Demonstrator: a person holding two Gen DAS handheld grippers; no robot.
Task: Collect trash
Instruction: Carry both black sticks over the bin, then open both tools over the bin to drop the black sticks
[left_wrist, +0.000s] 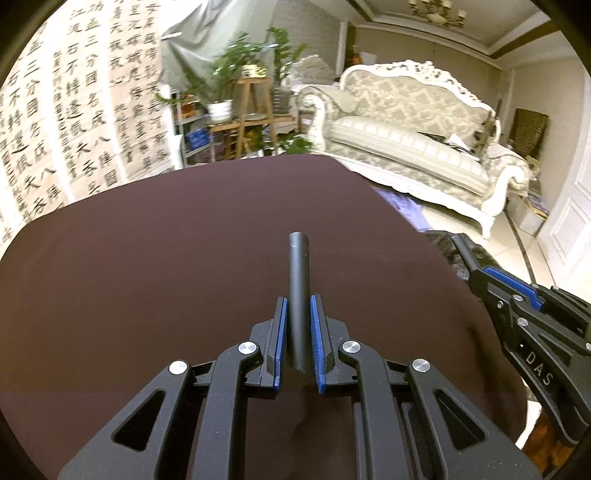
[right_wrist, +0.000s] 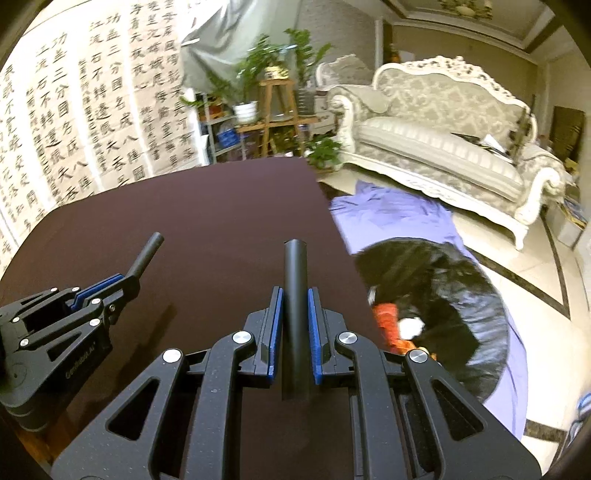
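Trash, as far as I can see it, sits already inside the black bin bag (right_wrist: 436, 314) on the floor off the right edge of the tabletop (right_wrist: 184, 221): something orange-red (right_wrist: 386, 325) and a white scrap (right_wrist: 412, 326) show in its open mouth. Nothing loose is left on the dark tabletop itself in either view.

My left tool (left_wrist: 298, 317) is clenched on a black rod (left_wrist: 298, 288) that stands up between its blue pads and points away from me. My right tool (right_wrist: 295, 317) grips a matching black rod (right_wrist: 294, 295) the same way. I judge the rods serve as long pincer tips, so each tool must stay clamped on its own rod to keep it steady; whether they can pinch anything together I cannot tell from here.

Both tools hang above the tabletop, tilted downward, side by side and apart. From the left wrist view the right tool reaches past the tabletop's right edge toward the bag; from the right wrist view the left tool sits over the tabletop's left part.

So the bag lies lower and to the right of both tools, nearer the right one and well apart from the left. A purple cloth (right_wrist: 399, 214) is spread under the bag, and a pale sofa (right_wrist: 443, 147) stands beyond it. I would judge the collecting nearly finished.
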